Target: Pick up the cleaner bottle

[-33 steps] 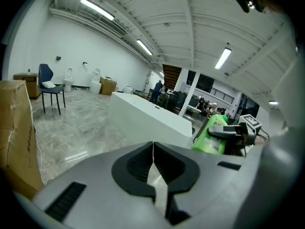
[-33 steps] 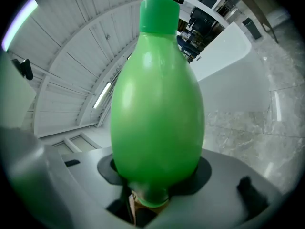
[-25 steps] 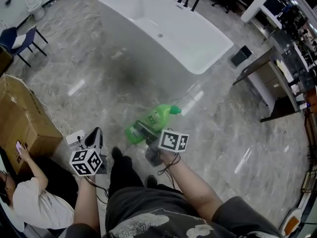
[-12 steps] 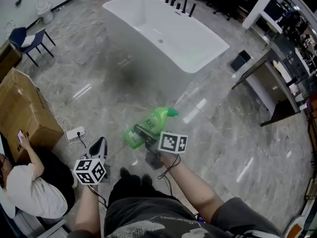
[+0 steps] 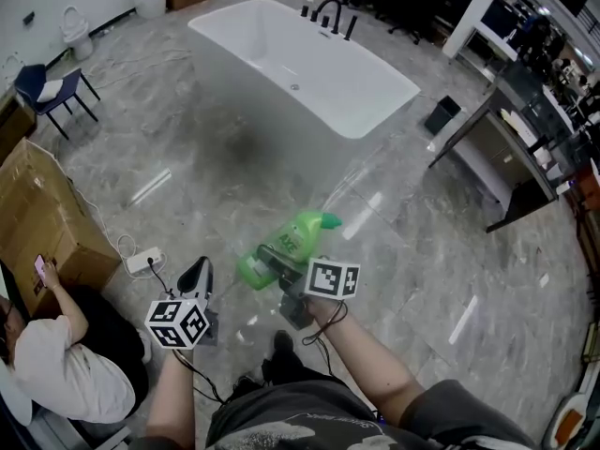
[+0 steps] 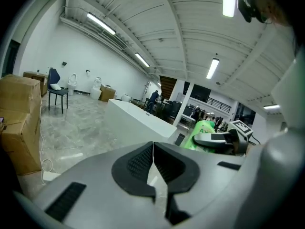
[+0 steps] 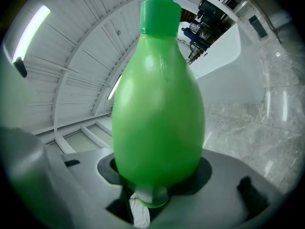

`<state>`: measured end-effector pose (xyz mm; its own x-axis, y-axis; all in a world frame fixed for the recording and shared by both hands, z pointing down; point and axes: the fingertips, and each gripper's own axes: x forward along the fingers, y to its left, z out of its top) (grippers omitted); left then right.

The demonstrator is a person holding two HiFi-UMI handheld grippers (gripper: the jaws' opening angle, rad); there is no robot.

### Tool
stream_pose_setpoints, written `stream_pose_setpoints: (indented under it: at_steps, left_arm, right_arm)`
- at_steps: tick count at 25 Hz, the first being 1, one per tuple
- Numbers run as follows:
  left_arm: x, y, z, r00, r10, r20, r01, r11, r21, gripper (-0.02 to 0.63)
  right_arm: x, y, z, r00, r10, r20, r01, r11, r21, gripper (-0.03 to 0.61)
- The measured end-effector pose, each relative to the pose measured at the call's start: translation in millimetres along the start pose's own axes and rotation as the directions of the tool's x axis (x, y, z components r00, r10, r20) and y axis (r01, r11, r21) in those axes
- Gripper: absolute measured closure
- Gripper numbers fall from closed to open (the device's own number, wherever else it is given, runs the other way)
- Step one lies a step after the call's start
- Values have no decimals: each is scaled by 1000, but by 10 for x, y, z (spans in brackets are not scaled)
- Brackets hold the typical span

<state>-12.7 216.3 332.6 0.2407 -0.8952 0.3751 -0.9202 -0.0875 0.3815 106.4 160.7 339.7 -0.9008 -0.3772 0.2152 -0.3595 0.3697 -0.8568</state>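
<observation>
The green pear-shaped plastic cleaner bottle [image 7: 159, 99] lay nearly level, clear of the grey marble floor [image 5: 441, 251], clamped round its broad lower body, the sensible hold on a light, smooth, probably squeezable shell, by the wide-spread fingers of the right gripper [image 5: 272, 268], while the left gripper [image 5: 197, 275] had its fingers together, empty.

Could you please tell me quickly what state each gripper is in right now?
Left gripper: closed, nothing between its jaws.
Right gripper: closed on the green cleaner bottle.
</observation>
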Motion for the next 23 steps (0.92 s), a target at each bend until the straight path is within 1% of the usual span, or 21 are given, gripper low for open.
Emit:
stream_pose_setpoints:
  at_steps: [5, 9, 13, 17, 20, 23]
  left_arm:
    - [-475, 59, -51, 1000, -31, -2, 31, 999, 21, 598]
    - [-879, 83, -79, 999, -42, 13, 42, 999, 21, 598]
    - [-1203, 115, -102, 997, -71, 22, 70, 997, 33, 598]
    - [-1556, 37, -129, 994, -103, 35, 101, 994, 53, 598]
    - [-1810, -7, -210, 992, -116, 44, 113, 992, 53, 598]
    - [-2042, -19, -327, 991, -128, 44, 125, 991, 50, 598]
  right_arm:
    - [-77, 292, -388, 999, -32, 36, 31, 999, 16, 376]
    - [-186, 575, -681, 998, -34, 61, 33, 999, 16, 376]
    - [-221, 834, -906, 995, -41, 92, 42, 999, -4, 377]
    - [-340, 1117, -1181, 993, -46, 106, 48, 999, -19, 377]
    - [-436, 1258, -1433, 993, -51, 109, 53, 998, -22, 377]
    - [-515, 1352, -1687, 991, -57, 120, 58, 998, -2, 377]
